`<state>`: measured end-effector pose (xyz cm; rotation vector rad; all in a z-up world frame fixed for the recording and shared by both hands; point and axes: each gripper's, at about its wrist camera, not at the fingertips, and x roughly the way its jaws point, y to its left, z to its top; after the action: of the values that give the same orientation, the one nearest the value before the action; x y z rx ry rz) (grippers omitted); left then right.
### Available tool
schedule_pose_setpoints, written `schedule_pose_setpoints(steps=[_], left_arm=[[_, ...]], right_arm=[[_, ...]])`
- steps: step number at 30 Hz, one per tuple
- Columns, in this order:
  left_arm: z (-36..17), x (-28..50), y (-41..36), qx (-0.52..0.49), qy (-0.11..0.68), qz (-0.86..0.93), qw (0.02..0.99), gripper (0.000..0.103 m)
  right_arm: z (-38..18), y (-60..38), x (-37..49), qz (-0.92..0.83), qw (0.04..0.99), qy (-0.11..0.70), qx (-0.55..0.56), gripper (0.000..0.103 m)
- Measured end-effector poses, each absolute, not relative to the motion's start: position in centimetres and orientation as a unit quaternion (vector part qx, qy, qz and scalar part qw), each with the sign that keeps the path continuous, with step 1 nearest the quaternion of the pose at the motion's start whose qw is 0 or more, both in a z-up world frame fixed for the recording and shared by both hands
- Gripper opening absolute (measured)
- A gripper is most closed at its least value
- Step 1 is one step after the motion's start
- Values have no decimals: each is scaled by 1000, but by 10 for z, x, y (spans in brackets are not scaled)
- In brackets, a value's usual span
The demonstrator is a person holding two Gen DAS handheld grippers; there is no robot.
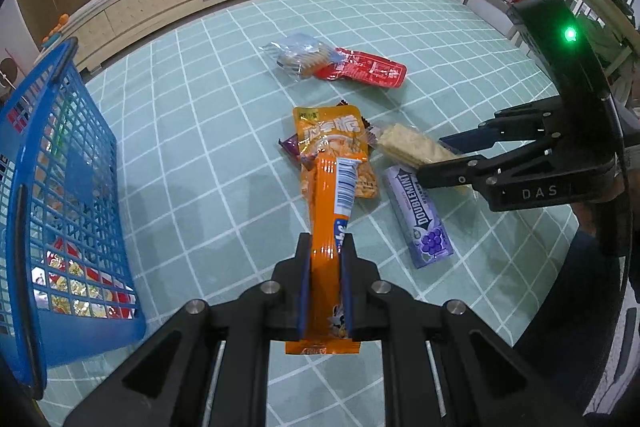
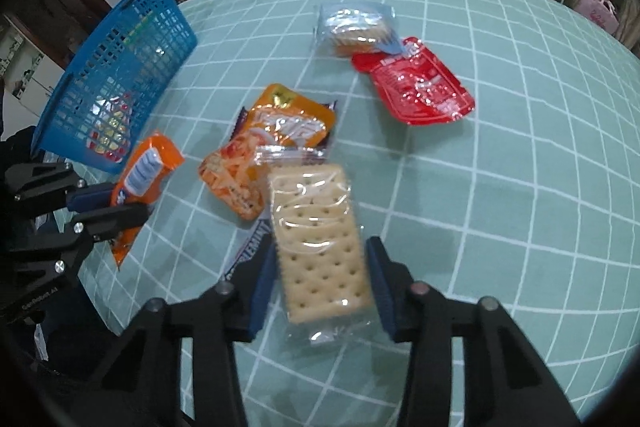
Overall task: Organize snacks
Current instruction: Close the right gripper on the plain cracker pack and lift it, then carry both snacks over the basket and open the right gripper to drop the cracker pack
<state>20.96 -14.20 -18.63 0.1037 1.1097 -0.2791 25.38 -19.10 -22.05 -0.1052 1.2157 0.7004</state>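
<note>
My left gripper (image 1: 326, 243) is shut on a long orange snack packet (image 1: 332, 211), gripped near its lower end, just right of the blue mesh basket (image 1: 80, 167). The right wrist view shows the same left gripper (image 2: 116, 205) and orange packet (image 2: 140, 171) beside the basket (image 2: 112, 75). My right gripper (image 2: 322, 267) has both blue pads against the long sides of a clear-wrapped cracker pack (image 2: 320, 239). The left wrist view shows the right gripper (image 1: 432, 157) clamped on the near end of the cracker pack (image 1: 404, 143).
On the teal checked tablecloth (image 1: 200, 107) lie an orange chip bag (image 1: 336, 143), a purple Doublemint gum pack (image 1: 420, 211) partly under the crackers, a red packet (image 1: 368, 69) and a clear biscuit packet (image 1: 304, 55). The basket holds a red-and-gold packet (image 1: 80, 283).
</note>
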Motion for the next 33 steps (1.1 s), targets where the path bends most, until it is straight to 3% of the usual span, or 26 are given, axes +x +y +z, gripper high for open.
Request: schedule_pose_setpoints(steps=[10,33], left_arm=[[-159,194,-133,36,501,-128,855,12],[-41,132,-43,24,395,-85,914,12]], right_arm=[[-191,-193,229,303,794,525,-55,48],[-40,-114,175,336,847,399,-99,48]])
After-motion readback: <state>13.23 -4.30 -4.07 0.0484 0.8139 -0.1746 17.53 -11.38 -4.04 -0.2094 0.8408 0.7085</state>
